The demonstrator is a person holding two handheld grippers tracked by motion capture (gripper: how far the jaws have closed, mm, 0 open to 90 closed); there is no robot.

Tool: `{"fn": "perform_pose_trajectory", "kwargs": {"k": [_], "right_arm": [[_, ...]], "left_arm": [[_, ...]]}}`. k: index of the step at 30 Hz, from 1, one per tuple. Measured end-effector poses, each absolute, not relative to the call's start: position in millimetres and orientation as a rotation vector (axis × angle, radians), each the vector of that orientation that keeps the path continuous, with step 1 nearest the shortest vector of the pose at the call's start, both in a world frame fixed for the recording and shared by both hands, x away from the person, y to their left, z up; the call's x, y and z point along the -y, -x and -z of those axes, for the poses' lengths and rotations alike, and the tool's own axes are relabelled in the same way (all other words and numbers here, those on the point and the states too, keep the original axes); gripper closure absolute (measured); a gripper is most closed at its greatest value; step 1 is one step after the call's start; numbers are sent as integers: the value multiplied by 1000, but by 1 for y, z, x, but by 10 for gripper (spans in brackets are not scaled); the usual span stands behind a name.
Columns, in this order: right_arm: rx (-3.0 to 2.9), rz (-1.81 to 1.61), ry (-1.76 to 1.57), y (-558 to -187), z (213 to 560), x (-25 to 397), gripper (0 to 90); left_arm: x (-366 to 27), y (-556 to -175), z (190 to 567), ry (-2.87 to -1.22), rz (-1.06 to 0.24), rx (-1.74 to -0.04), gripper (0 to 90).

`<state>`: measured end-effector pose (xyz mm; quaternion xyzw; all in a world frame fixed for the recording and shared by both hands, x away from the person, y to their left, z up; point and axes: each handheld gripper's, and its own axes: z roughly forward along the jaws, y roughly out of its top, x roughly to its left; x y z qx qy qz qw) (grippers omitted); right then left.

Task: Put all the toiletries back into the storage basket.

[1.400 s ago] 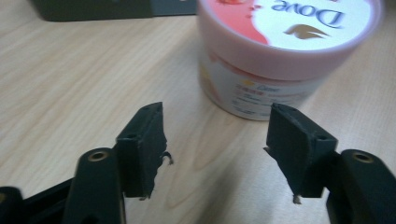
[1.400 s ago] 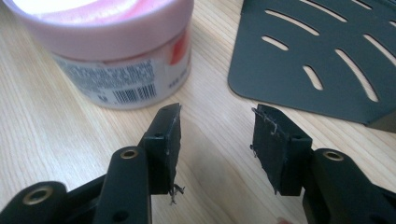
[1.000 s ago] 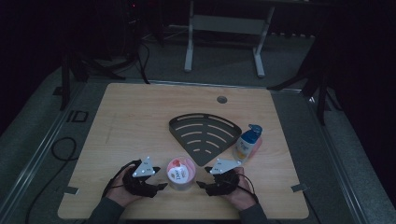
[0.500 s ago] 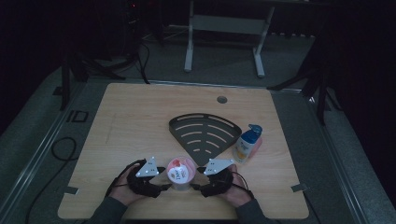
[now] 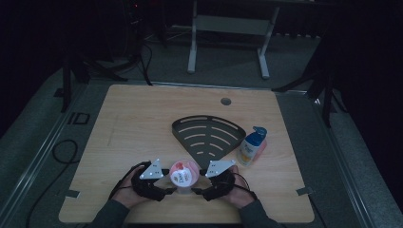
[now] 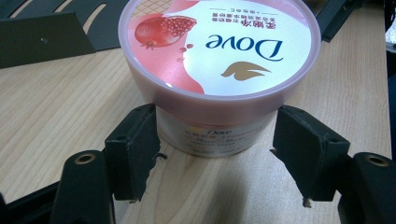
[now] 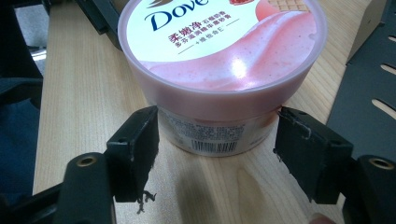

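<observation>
A round Dove tub (image 5: pixel 184 175) with a pink and white lid stands upright on the wooden table (image 5: pixel 142 123) near its front edge. My left gripper (image 5: pixel 167 190) comes at it from the left, my right gripper (image 5: pixel 198 191) from the right. In the left gripper view the tub (image 6: pixel 219 42) rises between the jaws of the open left gripper (image 6: pixel 215 154), whose pads (image 6: pixel 135 154) straddle its white lower wall. In the right gripper view the open right gripper (image 7: pixel 217 149) straddles the same tub (image 7: pixel 219 46) from the opposite side, just below the lid rim.
A black fan-shaped slotted rack (image 5: pixel 206 133) lies just behind the tub. A pump bottle with a blue top (image 5: pixel 251 146) stands at the rack's right edge. A cable hole (image 5: pixel 225 101) sits near the table's far edge. A metal frame stands on the floor beyond.
Both grippers have closed in on the tub from either side, so that their jaws now straddle it. The tub has stayed in place.
</observation>
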<state>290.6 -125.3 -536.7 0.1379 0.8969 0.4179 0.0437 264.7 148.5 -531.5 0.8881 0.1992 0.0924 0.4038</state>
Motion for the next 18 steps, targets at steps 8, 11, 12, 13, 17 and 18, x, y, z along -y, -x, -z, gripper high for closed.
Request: {"fn": "perform_pose_trajectory", "kwargs": {"k": [8,11,12,13,17,18], "right_arm": [[-2755,-1280,-381,-295,533,125,279],[-2762,-1256,-360,-296,531,124,268],[-2763,-1256,-362,-296,531,124,268],[-2763,-1258,-362,-296,531,124,268],[-2762,-1257,-355,-297,531,124,269],[-2755,-1258,-343,-296,531,124,270]], "left_arm": [[-146,-268,530,-2269,-242,-470,281],[-145,-269,530,-2282,-246,-461,268],[-144,-269,530,-2283,-249,-459,267],[-144,-269,530,-2287,-258,-457,267],[-141,-267,528,-2310,-284,-451,267],[-142,-267,528,-2309,-281,-452,267]]}}
